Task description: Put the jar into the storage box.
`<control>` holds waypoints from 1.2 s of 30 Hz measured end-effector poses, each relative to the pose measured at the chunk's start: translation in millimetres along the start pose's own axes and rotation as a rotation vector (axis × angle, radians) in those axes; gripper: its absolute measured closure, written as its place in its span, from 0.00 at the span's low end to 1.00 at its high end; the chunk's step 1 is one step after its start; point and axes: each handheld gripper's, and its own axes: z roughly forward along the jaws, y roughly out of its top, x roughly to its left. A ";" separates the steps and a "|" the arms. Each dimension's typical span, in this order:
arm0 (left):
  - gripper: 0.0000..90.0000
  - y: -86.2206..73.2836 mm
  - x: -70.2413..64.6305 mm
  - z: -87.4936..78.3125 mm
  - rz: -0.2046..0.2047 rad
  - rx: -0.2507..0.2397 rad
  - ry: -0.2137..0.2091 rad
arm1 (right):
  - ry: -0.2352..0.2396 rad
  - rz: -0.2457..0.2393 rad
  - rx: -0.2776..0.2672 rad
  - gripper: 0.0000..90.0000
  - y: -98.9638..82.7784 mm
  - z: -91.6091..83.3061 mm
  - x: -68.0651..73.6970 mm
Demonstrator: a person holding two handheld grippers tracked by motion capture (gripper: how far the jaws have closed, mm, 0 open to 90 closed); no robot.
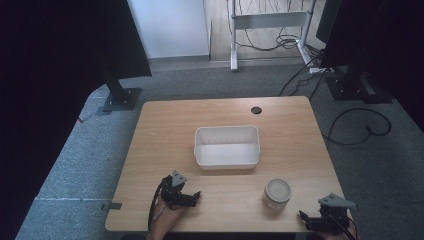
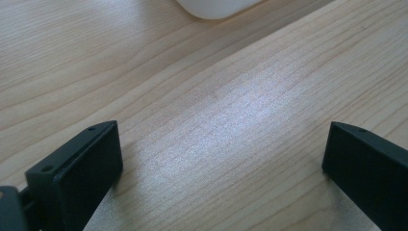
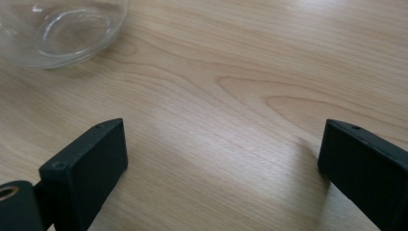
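A white rectangular bin (image 1: 227, 146) stands empty near the middle of the wooden table (image 1: 165, 130). A glass jar with a pale lid (image 1: 277, 193) stands upright at the front right. My left gripper (image 1: 195, 196) rests low on the table at the front left, open, with bare wood between its jaws; a corner of the bin (image 2: 216, 7) shows at the top of the left gripper view. My right gripper (image 1: 305, 219) sits at the front right corner, open, nothing between its jaws. The jar's glass base (image 3: 57, 29) appears at the top left of the right gripper view.
A small round cable hole (image 1: 256, 110) marks the table's far edge. Dark stands (image 1: 120, 95) and a white frame (image 1: 270, 30) with loose cables (image 1: 360, 125) stand on the grey carpet beyond the table.
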 end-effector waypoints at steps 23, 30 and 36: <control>0.00 0.0 -0.2 0.0 -0.003 0.000 0.001 | 0.001 -0.002 0.002 0.00 -2.1 -0.9 -0.7; 0.00 0.0 -0.1 0.0 -0.002 -0.001 0.001 | 0.002 -0.002 0.009 0.00 -1.5 -0.9 -0.6; 0.00 0.0 -0.2 0.0 -0.003 -0.001 0.001 | 0.012 0.003 0.011 0.00 -1.7 -2.1 0.2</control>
